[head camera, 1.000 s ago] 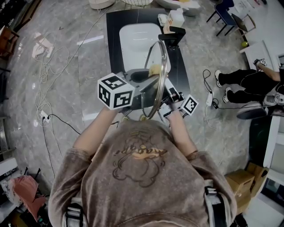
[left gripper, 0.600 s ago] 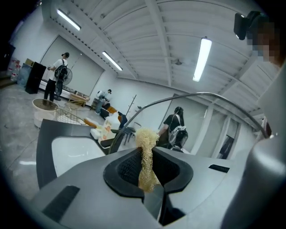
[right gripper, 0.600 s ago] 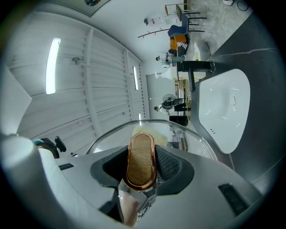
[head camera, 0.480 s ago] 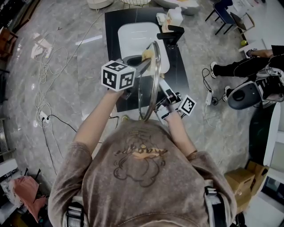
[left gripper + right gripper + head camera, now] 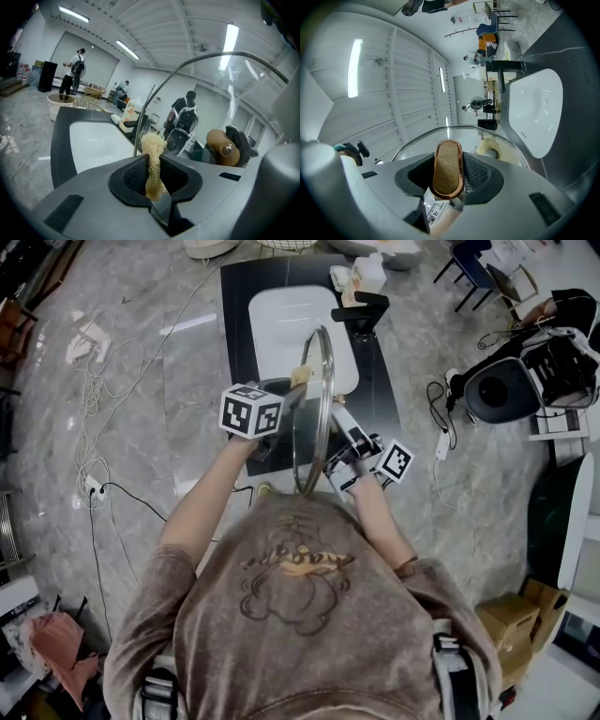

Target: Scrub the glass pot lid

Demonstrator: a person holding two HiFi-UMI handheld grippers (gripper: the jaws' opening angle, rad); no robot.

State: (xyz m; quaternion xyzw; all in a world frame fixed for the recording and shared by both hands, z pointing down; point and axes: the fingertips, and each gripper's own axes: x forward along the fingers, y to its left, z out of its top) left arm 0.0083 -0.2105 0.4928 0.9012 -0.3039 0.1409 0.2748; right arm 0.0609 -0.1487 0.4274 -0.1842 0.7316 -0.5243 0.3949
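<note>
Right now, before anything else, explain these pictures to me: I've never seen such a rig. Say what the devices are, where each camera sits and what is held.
There is no robot here. A person holds a two-jaw gripper in each hand; the cubes with square patterns are parts of the grippers. The top-down picture comes from a camera on the person's head. The other two come from a camera on each gripper, looking along its jaws. Below is a dark counter with a white sink and a black tap. The right gripper is shut on the wooden knob of a glass lid, holding it on edge over the counter. The left gripper is shut on a scrubber, held up by the lid's rim.
</note>
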